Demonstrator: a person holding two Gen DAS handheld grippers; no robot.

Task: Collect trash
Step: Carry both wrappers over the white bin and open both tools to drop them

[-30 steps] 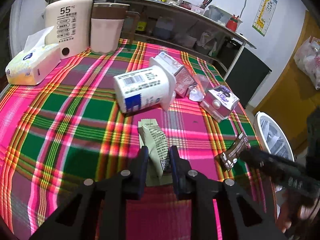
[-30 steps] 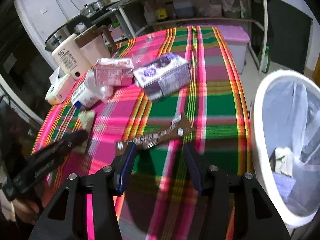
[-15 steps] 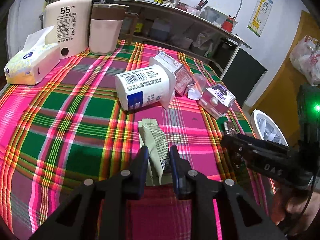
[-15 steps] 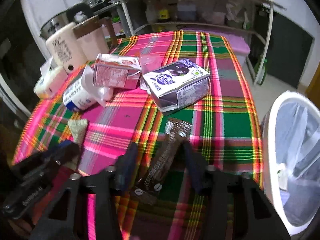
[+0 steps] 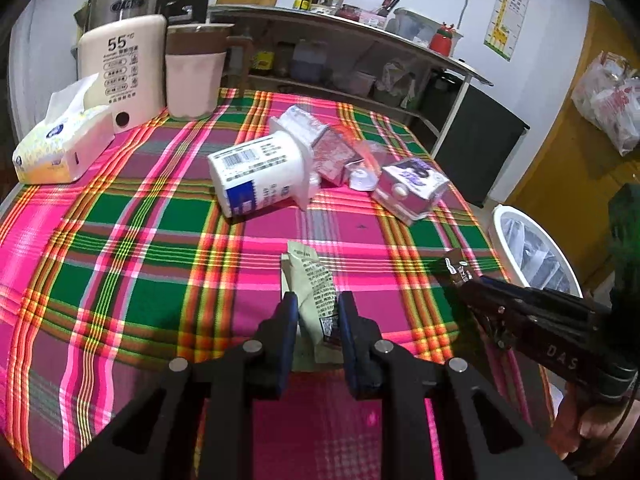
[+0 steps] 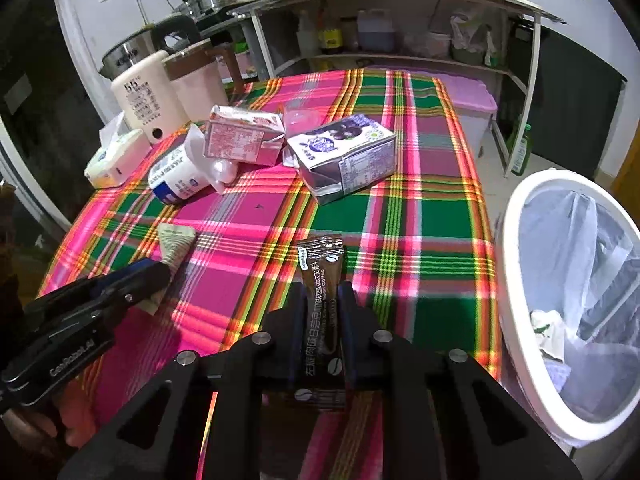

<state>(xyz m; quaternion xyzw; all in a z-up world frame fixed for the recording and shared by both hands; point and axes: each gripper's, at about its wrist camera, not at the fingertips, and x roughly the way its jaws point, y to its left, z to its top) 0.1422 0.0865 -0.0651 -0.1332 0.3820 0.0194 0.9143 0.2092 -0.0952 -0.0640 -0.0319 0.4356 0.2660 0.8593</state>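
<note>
My left gripper (image 5: 316, 304) grips a pale green packet (image 5: 310, 276) just above the plaid tablecloth (image 5: 140, 240), and its jaws are closing tighter on it. My right gripper (image 6: 322, 296) is shut on a brown coffee sachet (image 6: 320, 264), which sticks up between the fingers. The white bin (image 6: 508, 240) with a clear liner stands off the table's right edge, some rubbish inside. On the cloth lie a white tub (image 5: 260, 172) on its side, a pink carton (image 5: 332, 148) and a purple carton (image 5: 412, 186). Each gripper shows in the other's view.
A tissue box (image 5: 60, 152), a cream kettle (image 5: 120, 76) and a pink jug (image 5: 192, 76) stand at the table's far left. A metal shelf unit (image 6: 400, 20) with bottles and bags runs behind the table. A hand (image 5: 592, 432) holds the right gripper.
The right gripper has shut on the brown sachet and raised it off the cloth, turning it upright. The left gripper keeps the green packet and has shifted slightly.
</note>
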